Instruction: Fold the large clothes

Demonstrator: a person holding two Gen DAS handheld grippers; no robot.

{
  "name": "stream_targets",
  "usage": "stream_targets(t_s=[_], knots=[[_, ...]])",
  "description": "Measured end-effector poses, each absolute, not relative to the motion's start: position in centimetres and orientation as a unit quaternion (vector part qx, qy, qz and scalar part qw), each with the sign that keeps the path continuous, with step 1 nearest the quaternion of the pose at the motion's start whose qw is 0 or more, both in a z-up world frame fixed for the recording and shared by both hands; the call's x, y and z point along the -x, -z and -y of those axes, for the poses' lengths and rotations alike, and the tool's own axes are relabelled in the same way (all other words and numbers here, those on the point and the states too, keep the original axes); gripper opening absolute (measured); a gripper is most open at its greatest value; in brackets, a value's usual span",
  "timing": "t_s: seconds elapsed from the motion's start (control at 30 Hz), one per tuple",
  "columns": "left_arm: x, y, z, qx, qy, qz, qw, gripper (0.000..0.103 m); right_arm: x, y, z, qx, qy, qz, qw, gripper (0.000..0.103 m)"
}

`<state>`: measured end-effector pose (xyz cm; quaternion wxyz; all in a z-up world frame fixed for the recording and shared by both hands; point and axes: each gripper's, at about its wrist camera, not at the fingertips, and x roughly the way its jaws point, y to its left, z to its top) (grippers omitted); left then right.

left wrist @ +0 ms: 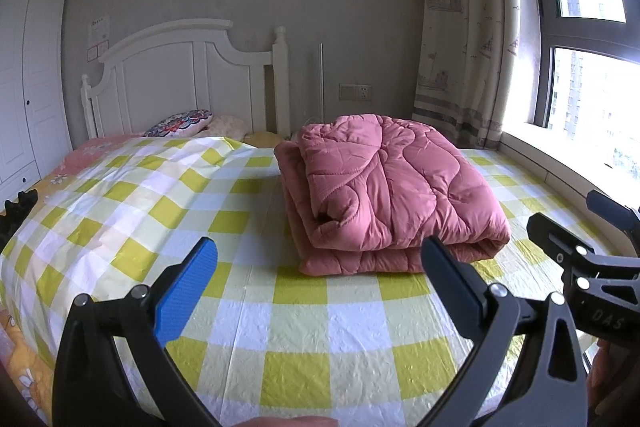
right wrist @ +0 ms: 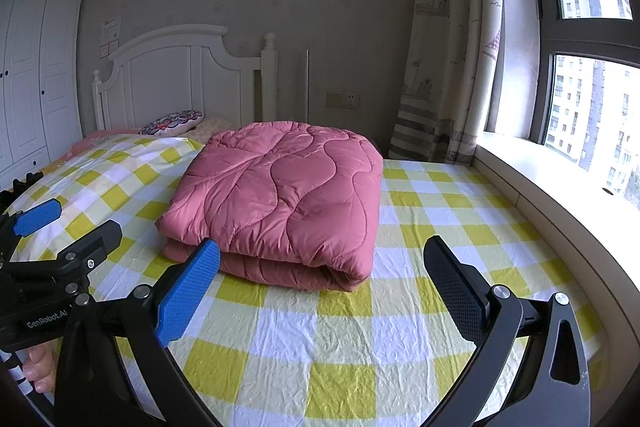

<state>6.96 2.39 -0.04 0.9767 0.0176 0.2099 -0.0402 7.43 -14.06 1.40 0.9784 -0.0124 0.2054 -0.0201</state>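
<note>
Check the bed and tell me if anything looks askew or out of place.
Nothing serious. The pink quilt lies folded on the checked sheet, its layers a bit uneven at the near left corner. Both grippers, left and right, are open and clear of it.

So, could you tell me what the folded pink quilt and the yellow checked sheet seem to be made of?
Folded pink quilt: padded, slightly shiny synthetic-looking fabric, with puffy wavy stitching. Yellow checked sheet: thin matte woven cloth, probably cotton, finely creased.

Pink quilted comforter (right wrist: 280,195), folded into a thick bundle, on checkered bedsheet (right wrist: 340,339)
</note>
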Motion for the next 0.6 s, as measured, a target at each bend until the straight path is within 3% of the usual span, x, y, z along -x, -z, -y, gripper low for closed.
stream_targets(t_s=[0.6], knots=[[-7.04, 0.12, -2.38, -0.018, 0.041, -0.208, 0.977, 0.101, -7.5, -1.44, 13.83, 0.012, 0.021, -0.207, 0.978, 0.098]])
